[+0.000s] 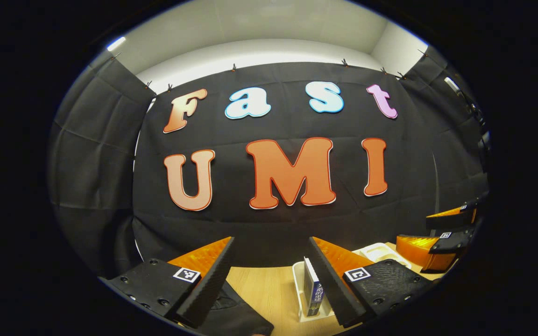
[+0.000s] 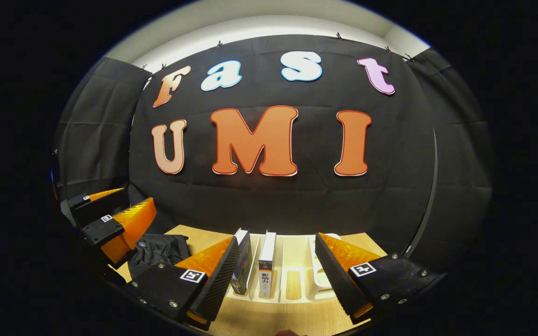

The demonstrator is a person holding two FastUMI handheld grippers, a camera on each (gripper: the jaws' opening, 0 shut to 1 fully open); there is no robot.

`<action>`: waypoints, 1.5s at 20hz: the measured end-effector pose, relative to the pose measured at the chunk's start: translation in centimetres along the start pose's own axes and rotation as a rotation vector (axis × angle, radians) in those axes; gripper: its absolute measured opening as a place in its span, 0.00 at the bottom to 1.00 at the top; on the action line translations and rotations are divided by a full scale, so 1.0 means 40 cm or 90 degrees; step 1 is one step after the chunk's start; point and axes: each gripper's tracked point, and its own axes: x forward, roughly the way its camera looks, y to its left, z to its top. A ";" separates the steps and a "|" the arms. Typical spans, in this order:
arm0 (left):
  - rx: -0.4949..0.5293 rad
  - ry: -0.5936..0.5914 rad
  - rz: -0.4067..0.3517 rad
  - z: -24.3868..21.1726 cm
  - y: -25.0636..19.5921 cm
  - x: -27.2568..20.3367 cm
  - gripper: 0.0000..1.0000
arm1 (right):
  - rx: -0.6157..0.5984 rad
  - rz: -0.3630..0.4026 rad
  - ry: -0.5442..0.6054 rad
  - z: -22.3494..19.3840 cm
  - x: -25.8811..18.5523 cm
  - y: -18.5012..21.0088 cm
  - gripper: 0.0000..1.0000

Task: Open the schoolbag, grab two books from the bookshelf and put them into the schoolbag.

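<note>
Both hand-held grippers, left (image 1: 269, 275) and right (image 2: 276, 275), I hold wide apart above the wooden worktop (image 2: 269, 319). Two upright books (image 2: 256, 268) stand in the white slotted bookshelf (image 2: 297, 275); the black fabric schoolbag (image 2: 159, 252) lies to its left.

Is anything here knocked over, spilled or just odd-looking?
Nothing stands out. Two books stand upright in the white bookshelf on the wooden table, the dark schoolbag lies slumped beside it, and both grippers are open, holding nothing.
</note>
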 end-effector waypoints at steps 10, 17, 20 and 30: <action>0.224 0.157 -0.022 -0.311 0.047 -0.017 0.96 | 0.001 -0.017 0.028 -0.050 0.038 -0.047 0.96; 0.406 0.281 -0.085 -0.572 0.025 -0.072 0.96 | -0.003 -0.039 0.048 -0.089 0.054 -0.102 0.96; 0.464 0.341 -0.098 -0.671 0.029 -0.113 0.97 | -0.005 -0.046 0.057 -0.105 0.059 -0.121 0.96; 0.605 0.457 -0.117 -0.881 0.098 -0.207 0.98 | 0.001 -0.059 0.076 -0.141 0.052 -0.160 0.96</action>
